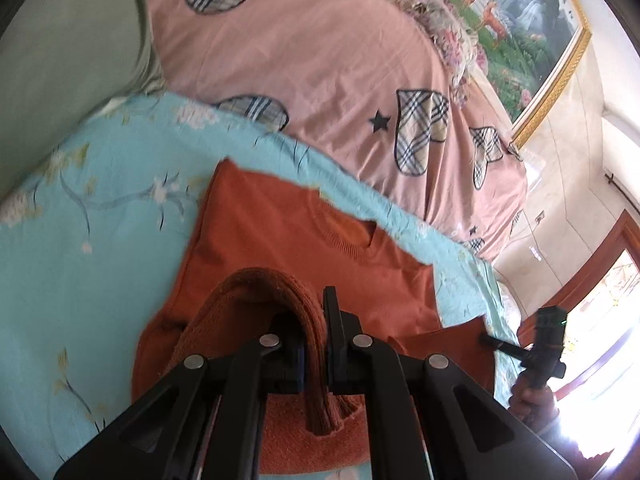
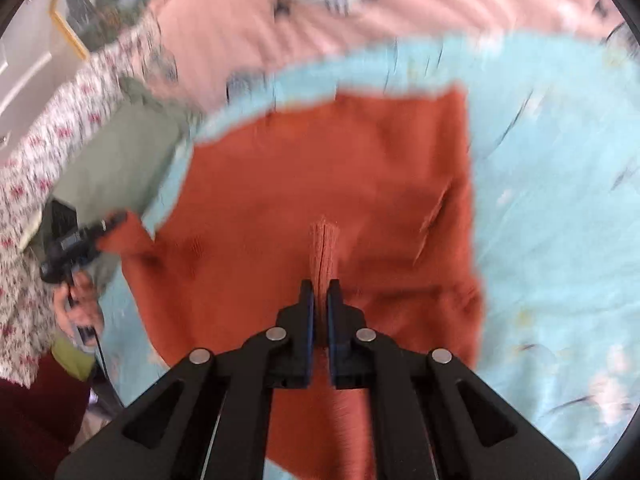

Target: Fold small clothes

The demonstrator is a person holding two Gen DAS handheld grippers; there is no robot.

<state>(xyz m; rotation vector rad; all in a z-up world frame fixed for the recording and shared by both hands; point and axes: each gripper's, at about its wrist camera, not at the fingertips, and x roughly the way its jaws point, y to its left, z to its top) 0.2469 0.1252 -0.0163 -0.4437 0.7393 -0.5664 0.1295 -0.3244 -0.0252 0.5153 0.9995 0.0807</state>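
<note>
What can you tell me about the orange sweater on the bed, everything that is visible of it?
The orange sweater is a rust-coloured knit with a ribbed round collar. It lies mostly flat on the light blue floral sheet, collar toward the pink quilt. The left gripper is shut on a thick ribbed edge that loops up over its finger. The right gripper pinches another raised ribbed fold. A few wrinkles show near its side. The right view is blurred, so the finer texture is unclear.
</note>
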